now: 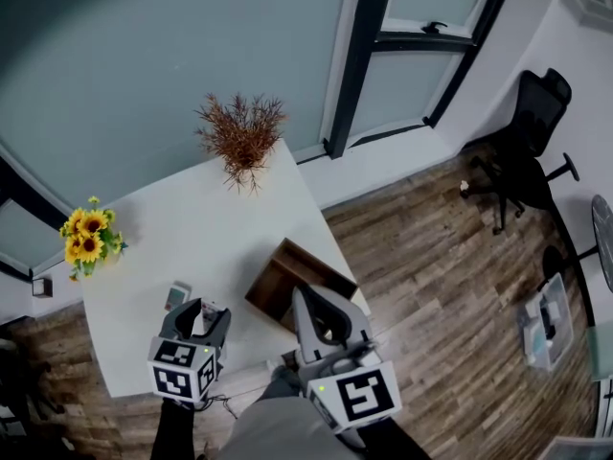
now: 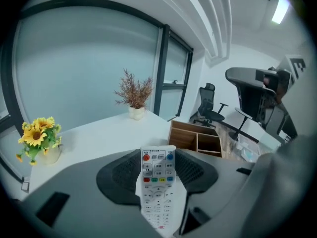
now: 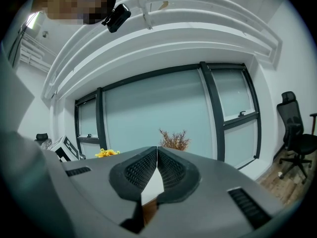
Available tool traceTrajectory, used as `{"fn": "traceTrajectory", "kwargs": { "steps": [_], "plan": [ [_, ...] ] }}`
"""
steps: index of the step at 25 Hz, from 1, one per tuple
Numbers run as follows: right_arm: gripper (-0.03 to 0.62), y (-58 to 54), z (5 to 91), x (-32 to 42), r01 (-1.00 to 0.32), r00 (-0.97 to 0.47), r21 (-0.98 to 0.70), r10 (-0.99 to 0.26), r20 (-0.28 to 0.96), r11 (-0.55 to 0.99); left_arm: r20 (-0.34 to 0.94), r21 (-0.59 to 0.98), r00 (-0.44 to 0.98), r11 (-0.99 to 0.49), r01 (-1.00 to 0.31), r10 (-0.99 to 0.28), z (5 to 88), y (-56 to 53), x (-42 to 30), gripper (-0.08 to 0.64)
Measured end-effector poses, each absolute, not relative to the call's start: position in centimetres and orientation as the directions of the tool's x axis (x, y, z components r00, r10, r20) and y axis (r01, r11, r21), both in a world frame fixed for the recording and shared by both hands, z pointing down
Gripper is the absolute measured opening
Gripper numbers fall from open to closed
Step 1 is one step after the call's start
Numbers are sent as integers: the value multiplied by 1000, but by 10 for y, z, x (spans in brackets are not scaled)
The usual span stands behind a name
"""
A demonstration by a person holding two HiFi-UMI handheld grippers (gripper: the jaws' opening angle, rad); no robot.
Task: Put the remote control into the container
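L gripper (image 1: 198,312) jaws pinch the remote (image 2: 157,182), held above the table (image 1: 192,228), left of the wooden container (image 2: 184,137). R gripper (image 3: 157,168) jaws pressed together, empty, by the container.

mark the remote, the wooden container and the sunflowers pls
remote (image 2: 157,175), left gripper view, on its button face
container (image 2: 183,138), left gripper view, on its near wooden wall
sunflowers (image 2: 35,134), left gripper view, on a yellow bloom
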State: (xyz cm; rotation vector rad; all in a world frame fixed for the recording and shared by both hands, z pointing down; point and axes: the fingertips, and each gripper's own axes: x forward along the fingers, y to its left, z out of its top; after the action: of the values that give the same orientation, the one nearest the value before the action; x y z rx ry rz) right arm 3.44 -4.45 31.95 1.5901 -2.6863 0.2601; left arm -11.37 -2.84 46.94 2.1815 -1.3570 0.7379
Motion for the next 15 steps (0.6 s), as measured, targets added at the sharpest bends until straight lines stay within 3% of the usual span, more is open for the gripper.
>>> {"fn": "traceTrajectory", "kwargs": {
  "steps": [15],
  "plan": [
    [4,-42,317,42,-881,-468,-130,-880,84,456,525,157,437,-421,-893,-730,419,-39,-92,221]
  ]
}}
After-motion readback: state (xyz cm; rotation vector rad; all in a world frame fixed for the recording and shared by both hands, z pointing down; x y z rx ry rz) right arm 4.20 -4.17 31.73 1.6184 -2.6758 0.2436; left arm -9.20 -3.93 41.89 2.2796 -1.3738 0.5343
